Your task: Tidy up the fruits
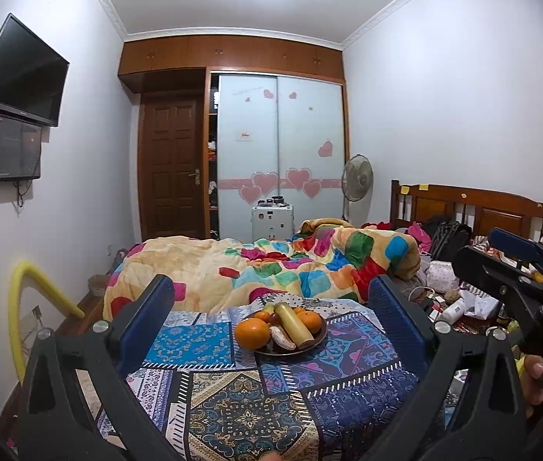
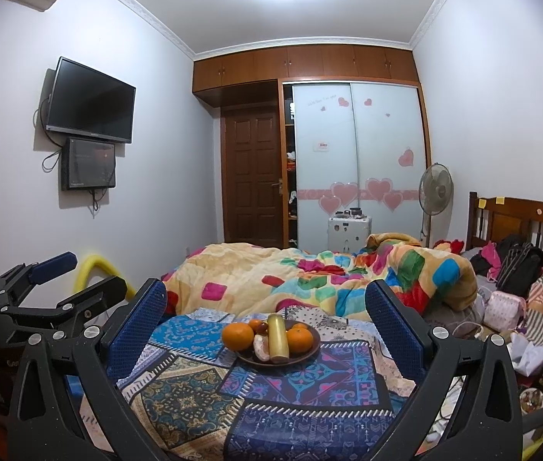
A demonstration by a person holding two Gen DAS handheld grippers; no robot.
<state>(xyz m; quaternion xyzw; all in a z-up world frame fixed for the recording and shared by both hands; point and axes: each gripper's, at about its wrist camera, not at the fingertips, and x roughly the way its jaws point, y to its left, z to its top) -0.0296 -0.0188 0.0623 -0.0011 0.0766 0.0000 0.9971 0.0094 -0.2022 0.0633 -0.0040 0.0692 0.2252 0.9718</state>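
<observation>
A dark round plate (image 1: 315, 340) (image 2: 312, 347) sits on the patterned tablecloth (image 1: 233, 403) (image 2: 194, 384). It holds a large orange (image 1: 252, 333) (image 2: 237, 337), a smaller orange (image 1: 310, 320) (image 2: 299, 340), a yellow banana-like fruit (image 1: 293, 324) (image 2: 278, 336) and a peeled citrus piece (image 1: 282, 338) (image 2: 262, 347). My left gripper (image 1: 271, 307) is open and empty, short of the plate. My right gripper (image 2: 267, 307) is open and empty, also short of it. Each gripper shows at the side of the other's view, the right one (image 1: 502, 265) and the left one (image 2: 79, 276).
Behind the table lies a bed with a colourful quilt (image 1: 264, 265) (image 2: 310, 272). Clutter of bags and bottles (image 1: 452, 299) (image 2: 521, 307) lies to the right. A yellow foam tube (image 1: 22, 307) stands at the left. A wardrobe (image 1: 279, 146), door, fan and wall TV are farther off.
</observation>
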